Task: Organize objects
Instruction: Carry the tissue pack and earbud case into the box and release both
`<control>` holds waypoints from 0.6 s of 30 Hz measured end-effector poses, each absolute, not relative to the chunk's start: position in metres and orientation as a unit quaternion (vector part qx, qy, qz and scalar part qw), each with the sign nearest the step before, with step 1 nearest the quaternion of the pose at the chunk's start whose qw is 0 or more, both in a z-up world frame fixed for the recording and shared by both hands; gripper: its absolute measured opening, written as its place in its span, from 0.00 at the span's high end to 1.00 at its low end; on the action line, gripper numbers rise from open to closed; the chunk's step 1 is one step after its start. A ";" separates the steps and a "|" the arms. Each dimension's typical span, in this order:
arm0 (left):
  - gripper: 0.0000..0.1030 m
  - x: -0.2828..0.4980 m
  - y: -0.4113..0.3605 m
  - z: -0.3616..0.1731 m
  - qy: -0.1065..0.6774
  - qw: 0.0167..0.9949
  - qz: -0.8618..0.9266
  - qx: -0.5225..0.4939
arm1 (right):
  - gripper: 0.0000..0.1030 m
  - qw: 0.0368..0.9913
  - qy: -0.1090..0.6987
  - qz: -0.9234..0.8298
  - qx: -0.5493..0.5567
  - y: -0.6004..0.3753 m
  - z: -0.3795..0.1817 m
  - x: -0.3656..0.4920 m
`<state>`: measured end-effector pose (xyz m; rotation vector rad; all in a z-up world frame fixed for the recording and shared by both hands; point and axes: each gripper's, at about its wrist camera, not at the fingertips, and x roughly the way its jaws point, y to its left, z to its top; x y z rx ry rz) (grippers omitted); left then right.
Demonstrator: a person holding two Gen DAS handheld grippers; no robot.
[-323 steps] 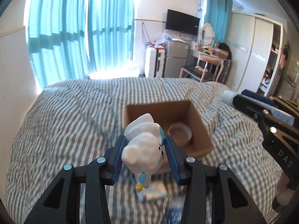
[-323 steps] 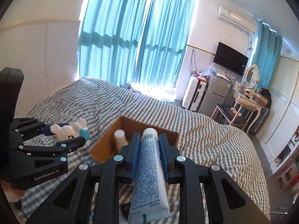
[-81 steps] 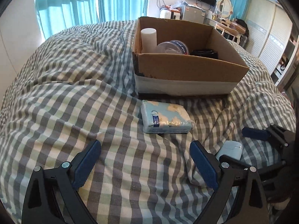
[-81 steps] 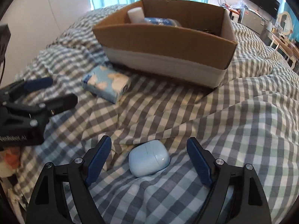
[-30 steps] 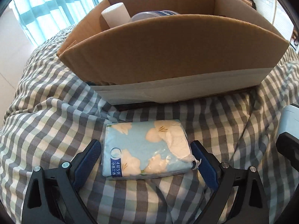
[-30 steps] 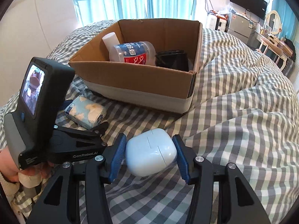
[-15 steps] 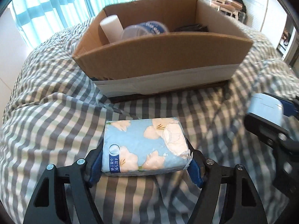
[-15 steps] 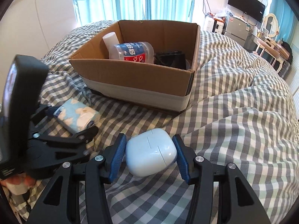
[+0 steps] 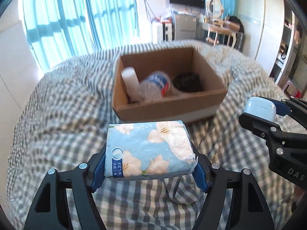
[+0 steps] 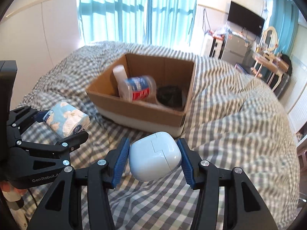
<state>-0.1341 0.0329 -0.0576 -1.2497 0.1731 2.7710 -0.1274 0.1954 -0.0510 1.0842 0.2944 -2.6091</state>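
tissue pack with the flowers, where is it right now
The tissue pack is clamped in the left gripper, lifted above the checked bedspread just in front of the cardboard box; in the right wrist view it sits at far left.

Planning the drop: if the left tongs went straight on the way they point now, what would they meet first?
Probably the near wall of the cardboard box, directly beyond the tissue pack held in the left tongs; depth is uncertain, so the checked bedcover might come first.
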 end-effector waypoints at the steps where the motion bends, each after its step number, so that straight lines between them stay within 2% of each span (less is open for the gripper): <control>1: 0.27 -0.135 0.032 -0.047 0.055 0.050 0.912 -0.403 | 0.50 0.149 0.104 -0.911 0.370 0.194 -0.045 -0.127; 10: 0.27 -0.164 0.019 0.017 0.053 0.051 0.939 -0.336 | 0.50 0.158 0.109 -0.935 0.300 0.180 0.021 -0.145; 18: 0.27 -0.217 0.009 0.057 0.039 0.038 0.958 -0.283 | 0.50 0.177 0.069 -0.943 0.273 0.174 0.059 -0.208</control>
